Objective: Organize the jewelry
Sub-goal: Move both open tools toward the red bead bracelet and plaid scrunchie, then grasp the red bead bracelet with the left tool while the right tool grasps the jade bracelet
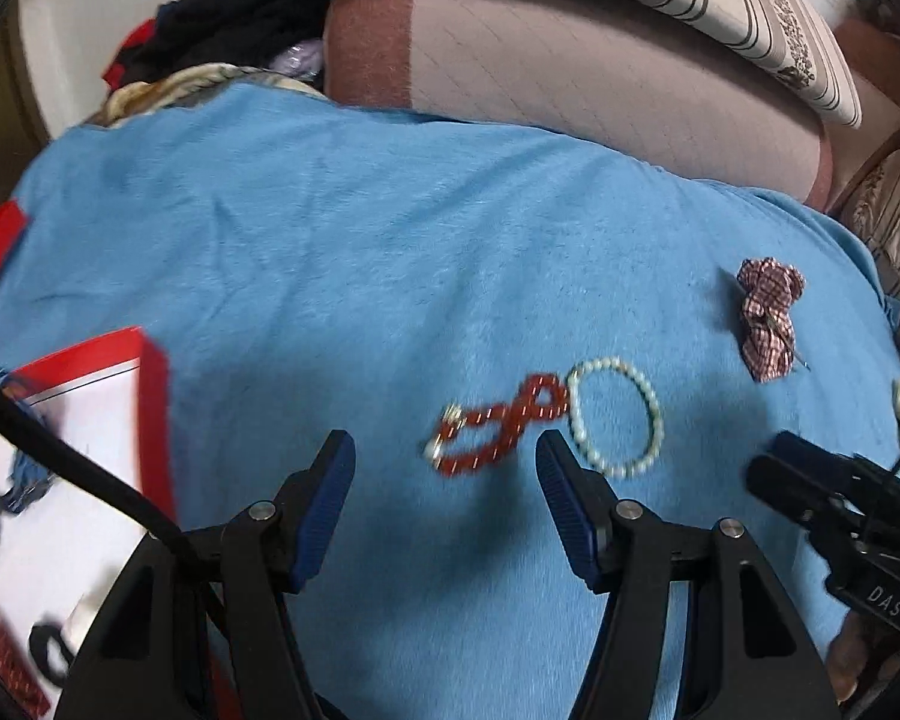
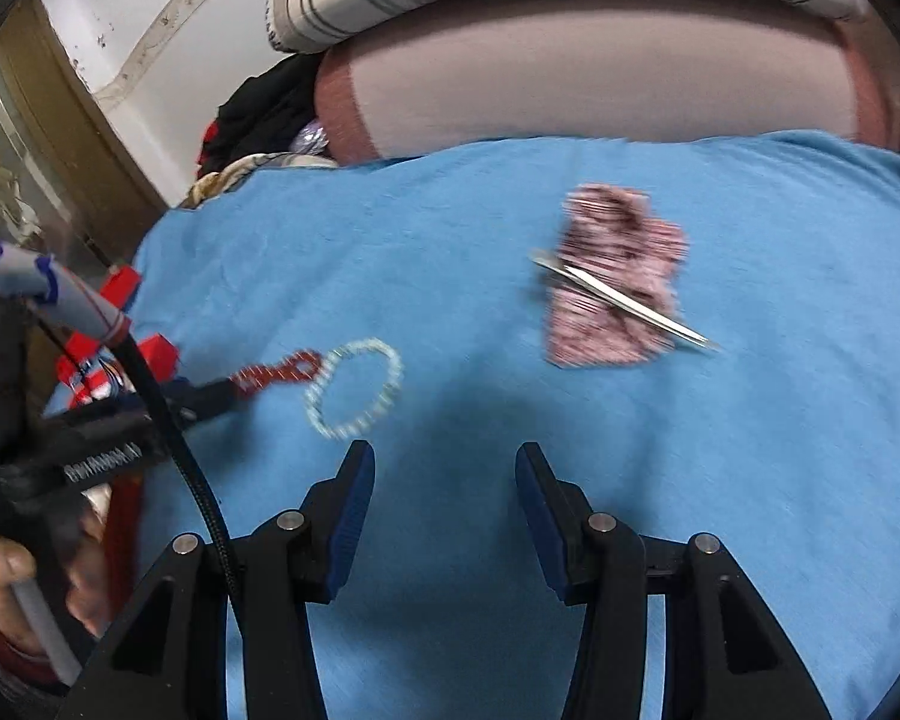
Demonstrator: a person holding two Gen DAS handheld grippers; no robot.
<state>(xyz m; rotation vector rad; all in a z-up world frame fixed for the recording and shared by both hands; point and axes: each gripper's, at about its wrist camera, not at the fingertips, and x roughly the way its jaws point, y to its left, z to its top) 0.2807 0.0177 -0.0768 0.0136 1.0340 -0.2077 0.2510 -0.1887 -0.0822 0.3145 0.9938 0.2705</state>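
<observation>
Both claws wide, nothing between the pads: left claw (image 1: 445, 462) hangs over the blue blanket (image 1: 330, 252) with the red bead bracelet (image 1: 498, 426) just past its tips at 12 o'clock, touching the white pearl bracelet (image 1: 618, 417) at its 1 o'clock. Right claw (image 2: 444, 468) has the pearl bracelet at 11 o'clock, checked scrunchie (image 2: 618, 276) with a metal clip (image 2: 624, 303) lying across it at 1 o'clock. Red-rimmed box (image 1: 153, 408) sits at 9 o'clock of the left claw; motion blur.
</observation>
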